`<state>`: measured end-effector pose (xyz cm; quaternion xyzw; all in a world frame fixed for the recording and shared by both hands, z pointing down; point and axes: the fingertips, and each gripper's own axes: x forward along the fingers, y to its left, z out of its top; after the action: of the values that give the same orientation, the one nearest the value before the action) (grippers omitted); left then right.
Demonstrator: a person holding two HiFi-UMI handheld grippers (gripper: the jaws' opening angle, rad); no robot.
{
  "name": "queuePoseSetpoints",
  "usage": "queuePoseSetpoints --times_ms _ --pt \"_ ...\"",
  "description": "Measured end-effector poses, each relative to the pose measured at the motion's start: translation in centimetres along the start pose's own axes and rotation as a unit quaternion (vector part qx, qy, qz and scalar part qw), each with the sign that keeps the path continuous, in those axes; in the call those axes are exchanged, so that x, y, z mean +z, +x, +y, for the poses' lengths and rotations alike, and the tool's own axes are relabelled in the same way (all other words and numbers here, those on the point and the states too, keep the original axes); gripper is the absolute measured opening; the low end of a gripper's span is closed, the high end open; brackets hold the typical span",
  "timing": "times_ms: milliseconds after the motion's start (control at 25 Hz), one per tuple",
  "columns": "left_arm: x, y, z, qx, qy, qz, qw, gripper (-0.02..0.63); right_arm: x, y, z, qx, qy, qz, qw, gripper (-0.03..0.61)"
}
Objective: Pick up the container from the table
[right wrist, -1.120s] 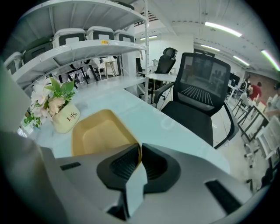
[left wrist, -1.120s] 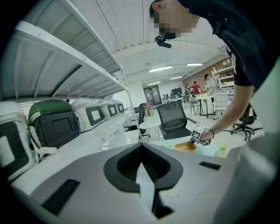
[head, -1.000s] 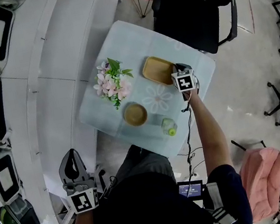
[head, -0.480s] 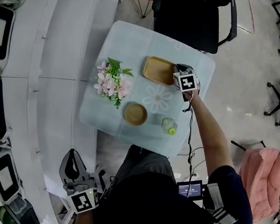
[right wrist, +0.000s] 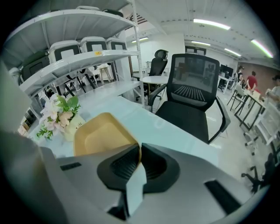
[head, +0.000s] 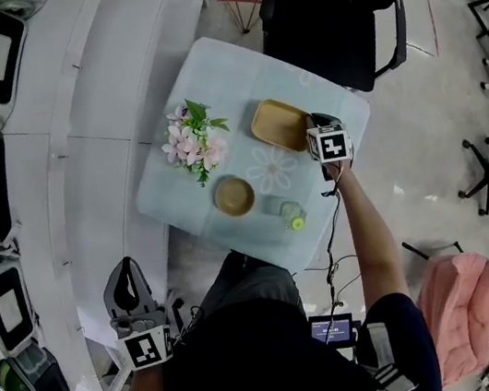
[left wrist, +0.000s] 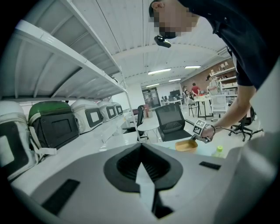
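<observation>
container: shallow yellow tray-like container [head: 279, 125] on the far right part of the table [head: 205, 75], near the edge that faces the black office chair [head: 333, 6]; in the right gripper view its near rim runs up into the jaws [right wrist: 103, 135].
right gripper: right gripper [head: 312, 122] reaches in from the container's right side, pointing steeply down; its 2 jaws are pressed together on the container's thin rim, which shows as a yellow edge between the pads [right wrist: 139, 148].
container contact: whether its base rests on the table or is clear of it cannot be told.
flowers: bunch of pink and white flowers [head: 195, 142] stands left of the container, apart from it.
wooden bowl: round wooden bowl [head: 234, 196] sits nearer the person, below the flowers in the head view.
bottle: small clear bottle [head: 292, 217] with a green cap stands by the near table edge, right of the wooden bowl.
left gripper: left gripper [head: 124, 269] is held low at the person's left, off the table and well apart from the container; its jaws are closed tip to tip with nothing between them [left wrist: 141, 148].
</observation>
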<state>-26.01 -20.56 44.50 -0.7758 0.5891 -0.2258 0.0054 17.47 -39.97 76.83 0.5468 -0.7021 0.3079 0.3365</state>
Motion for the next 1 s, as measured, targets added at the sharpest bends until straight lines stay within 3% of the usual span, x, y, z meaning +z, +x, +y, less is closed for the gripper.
queuePoseSetpoints --times_ms 1000 --pt "2.9 -2.0 -2.5 -0.055 -0.008 -0.069 0.9961 0.003 0.7 -16.5 2.5 -0.011 0.021 -0.051 0.998 0.017"
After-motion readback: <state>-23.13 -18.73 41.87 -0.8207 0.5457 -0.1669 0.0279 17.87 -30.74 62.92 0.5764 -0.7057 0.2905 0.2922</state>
